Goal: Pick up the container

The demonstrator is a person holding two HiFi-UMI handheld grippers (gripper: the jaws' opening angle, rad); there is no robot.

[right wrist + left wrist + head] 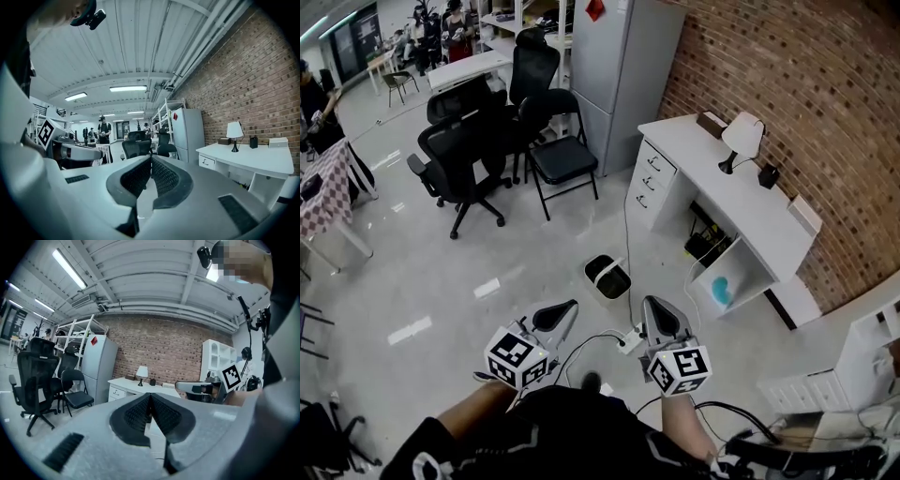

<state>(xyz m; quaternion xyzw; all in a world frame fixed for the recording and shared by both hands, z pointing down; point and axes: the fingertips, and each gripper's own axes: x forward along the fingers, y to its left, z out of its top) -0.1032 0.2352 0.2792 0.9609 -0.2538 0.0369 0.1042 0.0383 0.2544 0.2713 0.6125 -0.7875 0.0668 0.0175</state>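
A small white bin with a dark inside (pixel 607 277) stands on the grey floor, a little ahead of both grippers in the head view. My left gripper (pixel 570 307) is held low at the left and is shut with nothing between its pads. My right gripper (pixel 652 302) is beside it at the right, also shut and empty. In the left gripper view the jaws (pixel 150 395) meet at their tips, and the right gripper (pixel 201 389) shows to the right. In the right gripper view the jaws (pixel 151 158) are pressed together. The bin shows in neither gripper view.
A white desk (pixel 769 220) with a lamp (pixel 742 137) stands along the brick wall at the right, with drawers (pixel 649 187) at its end. A grey fridge (pixel 619 66), black office chairs (pixel 459 159) and a folding chair (pixel 562 155) stand further back. A power strip with cables (pixel 630 340) lies between the grippers.
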